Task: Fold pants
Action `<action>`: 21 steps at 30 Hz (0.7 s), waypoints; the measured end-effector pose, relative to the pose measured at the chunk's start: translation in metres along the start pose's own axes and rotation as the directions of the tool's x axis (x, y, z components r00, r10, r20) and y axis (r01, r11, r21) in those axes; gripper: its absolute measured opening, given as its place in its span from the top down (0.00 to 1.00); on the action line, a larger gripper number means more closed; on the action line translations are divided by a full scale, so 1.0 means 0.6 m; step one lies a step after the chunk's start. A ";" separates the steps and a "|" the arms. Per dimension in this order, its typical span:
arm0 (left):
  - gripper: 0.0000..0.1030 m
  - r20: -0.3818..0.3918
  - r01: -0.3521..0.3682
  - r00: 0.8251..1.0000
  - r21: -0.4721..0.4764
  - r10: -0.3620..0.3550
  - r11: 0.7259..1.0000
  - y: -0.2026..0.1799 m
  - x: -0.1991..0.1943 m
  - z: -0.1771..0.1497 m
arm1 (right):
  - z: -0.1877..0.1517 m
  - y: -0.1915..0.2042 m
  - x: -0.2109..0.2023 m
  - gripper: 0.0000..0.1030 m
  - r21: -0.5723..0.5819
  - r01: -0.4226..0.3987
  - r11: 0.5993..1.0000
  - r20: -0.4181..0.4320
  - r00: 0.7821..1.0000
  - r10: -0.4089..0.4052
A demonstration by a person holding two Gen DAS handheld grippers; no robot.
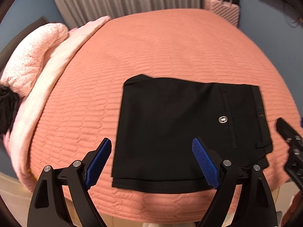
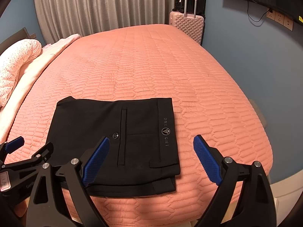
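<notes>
Black pants (image 1: 180, 124) (image 2: 106, 132) lie folded into a compact rectangle near the bed's front edge, with the waistband, back pocket and button at the right end. My left gripper (image 1: 151, 147) hovers open above the left end of the pants, nothing between its blue pads. My right gripper (image 2: 151, 145) hangs open above the right end, over the waistband edge, also holding nothing. The right gripper's black body (image 1: 291, 143) shows at the right edge of the left wrist view, and the left gripper (image 2: 26, 149) shows at the lower left of the right wrist view.
A salmon quilted bedspread (image 1: 161, 53) (image 2: 151, 66) covers the bed. A pale pink duvet and a spotted pillow (image 1: 32, 56) lie along the left side. A pink suitcase (image 2: 187, 26) stands beyond the far corner by grey curtains (image 2: 104, 5).
</notes>
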State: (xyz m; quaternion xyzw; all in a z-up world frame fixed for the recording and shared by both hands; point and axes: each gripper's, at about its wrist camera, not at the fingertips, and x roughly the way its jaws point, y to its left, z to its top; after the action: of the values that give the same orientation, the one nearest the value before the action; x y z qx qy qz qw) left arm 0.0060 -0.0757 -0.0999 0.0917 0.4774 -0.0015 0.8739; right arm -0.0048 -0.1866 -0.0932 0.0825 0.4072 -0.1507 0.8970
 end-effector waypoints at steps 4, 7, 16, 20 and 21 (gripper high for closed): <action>0.17 -0.040 0.002 0.999 -0.016 -0.003 1.000 0.010 0.011 -0.001 | 0.001 -0.005 0.001 0.14 0.001 0.006 1.000 0.003 1.000 -0.006; 0.17 -0.046 0.013 0.999 -0.020 -0.014 1.000 0.013 0.012 -0.003 | 0.001 -0.009 0.002 0.14 0.005 0.012 1.000 0.001 1.000 -0.012; 0.17 -0.052 0.029 0.998 -0.010 -0.029 1.000 0.007 0.012 -0.006 | -0.002 -0.014 0.004 0.14 0.008 0.016 1.000 -0.001 1.000 -0.016; 0.17 -0.052 0.031 0.998 -0.008 -0.032 0.999 0.008 0.012 -0.005 | -0.002 -0.013 0.003 0.14 0.006 0.016 1.000 0.001 1.000 -0.016; 0.17 -0.051 0.031 0.998 -0.009 -0.032 0.999 0.008 0.012 -0.005 | -0.002 -0.013 0.003 0.14 0.007 0.015 1.000 0.000 1.000 -0.015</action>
State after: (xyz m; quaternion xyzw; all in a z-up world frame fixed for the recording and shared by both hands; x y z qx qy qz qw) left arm 0.0077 -0.0702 -0.1067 0.0806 0.5012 -0.0109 0.8615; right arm -0.0071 -0.1940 -0.0958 0.0827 0.4074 -0.1590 0.8955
